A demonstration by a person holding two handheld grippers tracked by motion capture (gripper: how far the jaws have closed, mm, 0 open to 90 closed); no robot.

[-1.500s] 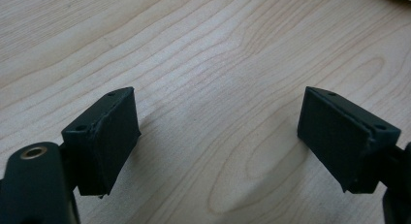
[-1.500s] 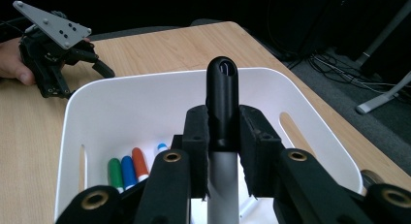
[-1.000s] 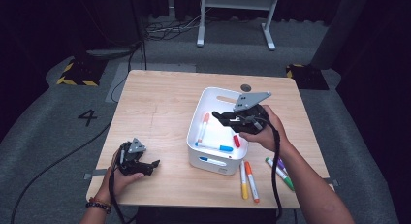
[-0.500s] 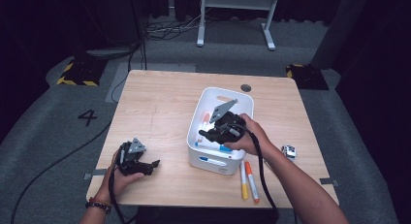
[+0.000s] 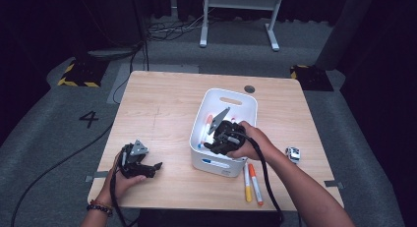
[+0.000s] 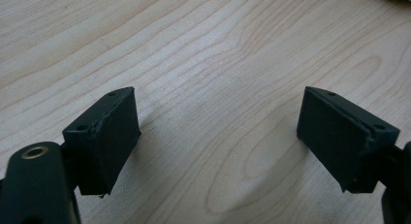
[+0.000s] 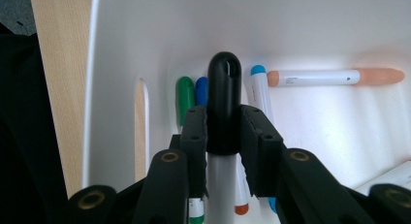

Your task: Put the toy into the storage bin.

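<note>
The right claw (image 7: 224,132) grips a black-capped marker (image 7: 223,107) inside the white bin (image 5: 244,100); the left claw (image 6: 218,136) rests released on the desk (image 5: 162,109).

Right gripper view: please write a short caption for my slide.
Right gripper shut on a black-capped marker inside the white bin, other markers lying below.

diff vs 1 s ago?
The right gripper came down from above the white bin into it, jaws clamped on a black-capped marker. The left gripper stayed put on the table, open and empty. The two markers beside the bin haven't moved.
</note>
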